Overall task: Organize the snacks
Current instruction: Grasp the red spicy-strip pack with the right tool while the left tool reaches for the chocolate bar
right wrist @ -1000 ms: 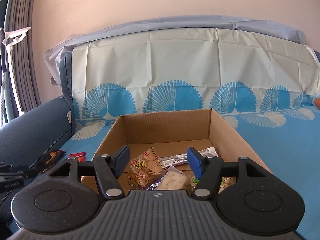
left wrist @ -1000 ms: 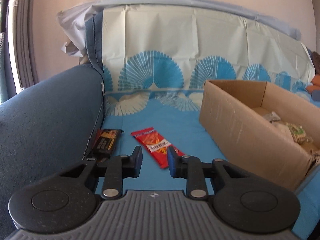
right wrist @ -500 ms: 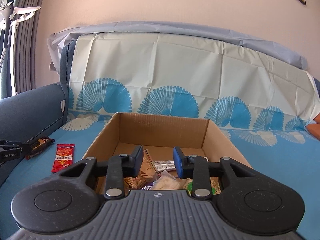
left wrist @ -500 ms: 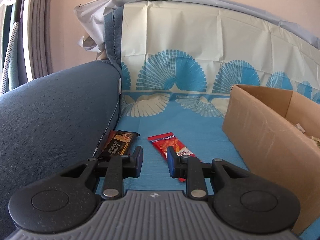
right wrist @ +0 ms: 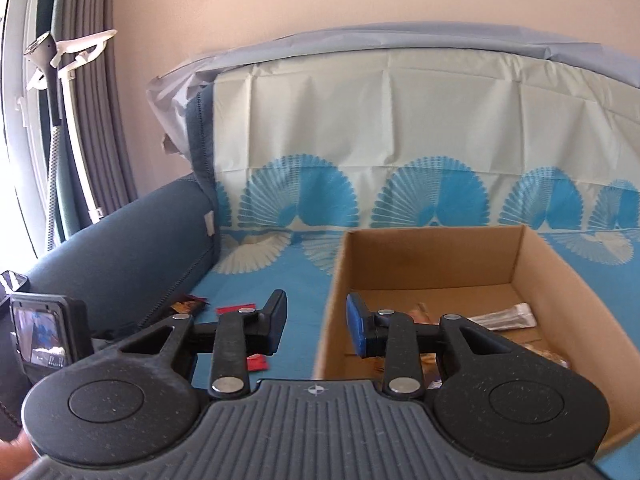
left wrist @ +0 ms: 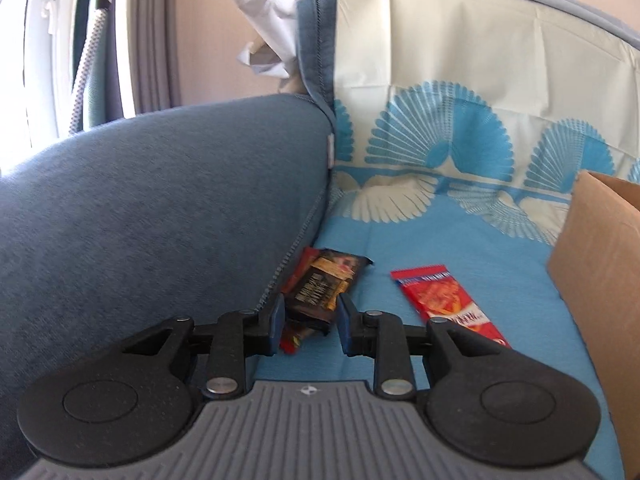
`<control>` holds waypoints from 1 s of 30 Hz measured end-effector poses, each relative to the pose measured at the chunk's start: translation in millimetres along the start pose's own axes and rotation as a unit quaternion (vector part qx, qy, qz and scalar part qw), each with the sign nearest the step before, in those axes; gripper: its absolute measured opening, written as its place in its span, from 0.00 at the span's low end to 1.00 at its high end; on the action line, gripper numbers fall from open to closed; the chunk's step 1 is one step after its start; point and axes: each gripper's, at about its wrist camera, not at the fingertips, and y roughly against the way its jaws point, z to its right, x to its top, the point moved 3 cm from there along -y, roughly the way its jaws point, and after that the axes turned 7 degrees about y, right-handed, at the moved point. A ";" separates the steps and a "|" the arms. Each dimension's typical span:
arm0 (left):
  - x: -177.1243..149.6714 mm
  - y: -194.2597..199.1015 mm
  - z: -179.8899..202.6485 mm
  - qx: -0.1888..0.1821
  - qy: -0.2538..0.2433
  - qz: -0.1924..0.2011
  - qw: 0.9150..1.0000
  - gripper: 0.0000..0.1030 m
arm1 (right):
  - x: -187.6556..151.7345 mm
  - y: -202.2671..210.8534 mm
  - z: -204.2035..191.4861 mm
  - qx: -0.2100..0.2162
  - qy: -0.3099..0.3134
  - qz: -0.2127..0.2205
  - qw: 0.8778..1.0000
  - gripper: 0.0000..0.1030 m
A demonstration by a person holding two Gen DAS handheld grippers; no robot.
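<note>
Cardboard box [right wrist: 532,264] on the blue cover, two packets beside it.
We hold our left gripper [left wrist: 311,320] parted around the near end of the dark snack packet [left wrist: 326,288] by the armrest [left wrist: 160,208]; the red packet [left wrist: 444,300] lies just right. Our right gripper [right wrist: 317,322], agape and empty, straddles the box wall.

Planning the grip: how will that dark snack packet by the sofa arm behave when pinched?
The dark snack packet looks like thin glossy film, so probably slippery and light. It lies flat, overlapping a red wrapper, which may drag along. The open left tongs frame it.
</note>
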 end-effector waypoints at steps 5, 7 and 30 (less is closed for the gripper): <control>1.3 -1.8 6.4 0.005 -0.024 0.016 1.000 0.35 | 25.8 -52.3 -57.8 0.019 0.014 -0.027 0.999 0.36; 0.6 -6.2 10.8 0.012 -0.039 0.016 0.999 0.39 | 27.9 -79.1 -70.7 0.015 0.015 -0.052 0.998 0.36; -12.2 -60.4 13.3 0.030 -0.079 -0.047 0.995 0.27 | -28.7 -292.0 -95.7 0.082 0.090 -0.329 0.936 0.49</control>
